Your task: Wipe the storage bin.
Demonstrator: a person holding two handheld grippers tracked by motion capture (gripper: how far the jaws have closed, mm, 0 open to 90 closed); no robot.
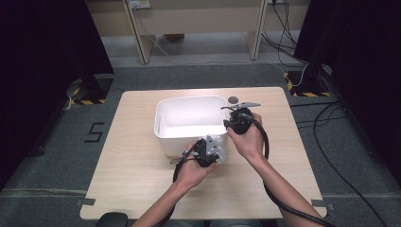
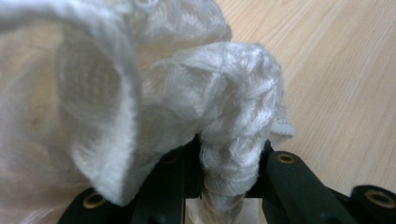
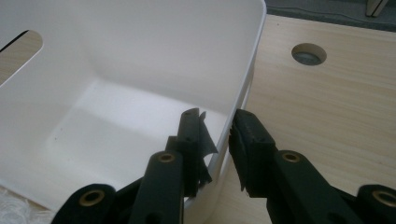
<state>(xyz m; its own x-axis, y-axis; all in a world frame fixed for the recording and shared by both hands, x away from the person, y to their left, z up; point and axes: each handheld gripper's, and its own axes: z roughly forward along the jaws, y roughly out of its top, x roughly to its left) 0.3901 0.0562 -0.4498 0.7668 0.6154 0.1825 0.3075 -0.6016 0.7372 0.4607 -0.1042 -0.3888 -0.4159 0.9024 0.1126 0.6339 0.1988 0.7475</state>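
Observation:
A white plastic bin (image 1: 159, 118) stands near the middle of the wooden table (image 1: 137, 175), and its inside looks empty. My left gripper (image 1: 215, 148) is just off the bin's near right corner, shut on a bunched white knitted cloth (image 1: 218, 141). In the left gripper view the cloth (image 2: 224, 93) bulges up out of the pinching jaws (image 2: 229, 172). My right gripper (image 1: 228, 124) straddles the bin's right wall (image 3: 243, 74). In the right gripper view one jaw is inside and one outside the wall (image 3: 217, 135), with a small gap on the inner side.
A round cable hole (image 1: 232, 100) sits in the tabletop behind the bin's right corner, also in the right gripper view (image 3: 308, 53). Bare wood lies left of and in front of the bin. Cables and stand feet lie on the grey floor beyond the table.

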